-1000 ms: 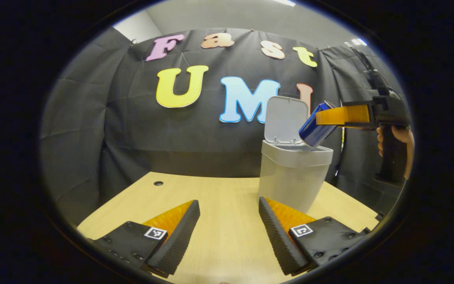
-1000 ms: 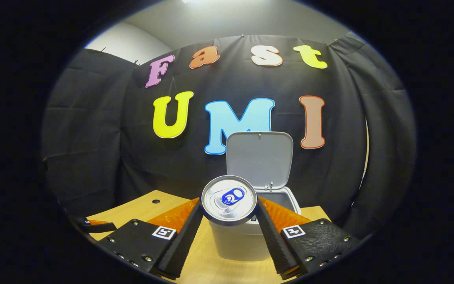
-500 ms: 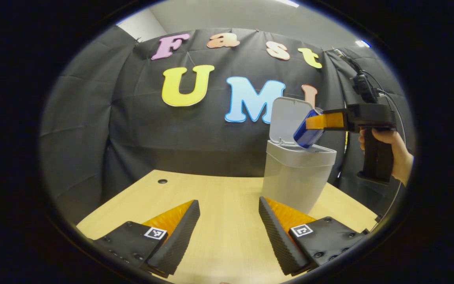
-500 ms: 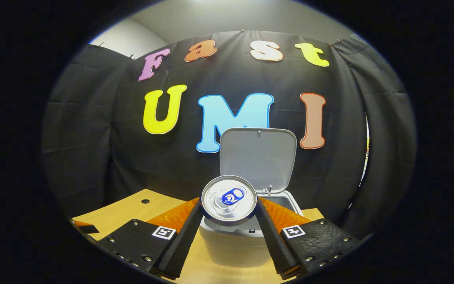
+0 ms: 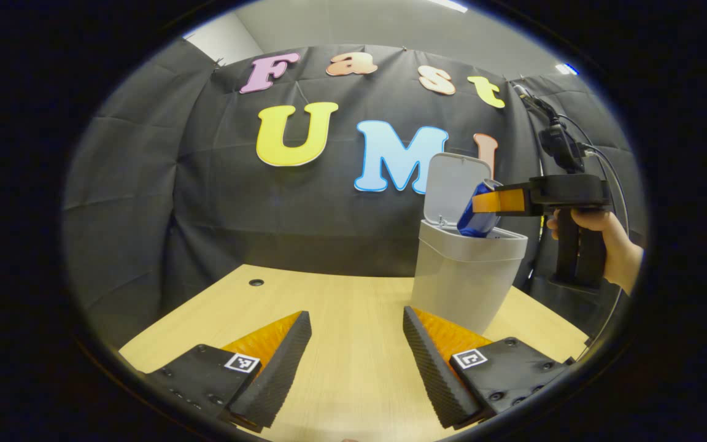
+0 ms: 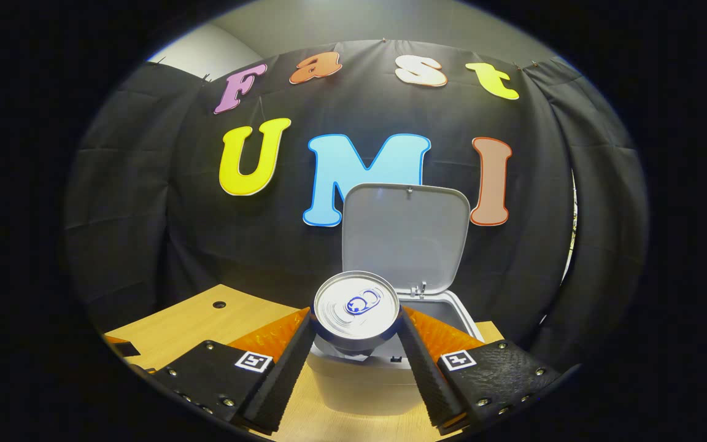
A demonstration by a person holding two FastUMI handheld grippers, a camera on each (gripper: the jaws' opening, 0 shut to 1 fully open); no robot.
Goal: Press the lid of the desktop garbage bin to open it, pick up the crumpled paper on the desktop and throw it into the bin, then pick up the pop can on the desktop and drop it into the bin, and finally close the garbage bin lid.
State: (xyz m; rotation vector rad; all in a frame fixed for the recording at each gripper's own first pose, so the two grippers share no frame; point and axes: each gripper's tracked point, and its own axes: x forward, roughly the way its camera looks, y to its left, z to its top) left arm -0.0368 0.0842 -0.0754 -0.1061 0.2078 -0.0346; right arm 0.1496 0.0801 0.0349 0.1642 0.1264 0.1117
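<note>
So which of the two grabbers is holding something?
The right gripper: its jaws pinch the pop can over the open bin. The left gripper holds nothing.

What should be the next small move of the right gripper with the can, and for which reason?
Probably open the right gripper and let the pop can fall. Both fingers press on the can, its lower end already dips past the rim of the garbage bin, and the lid stands open behind it. The left gripper waits open over the table.

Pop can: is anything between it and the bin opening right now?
Nothing visible does. The lid stands upright behind the opening, and the pop can, held in the right gripper, already dips into the bin mouth.
</note>
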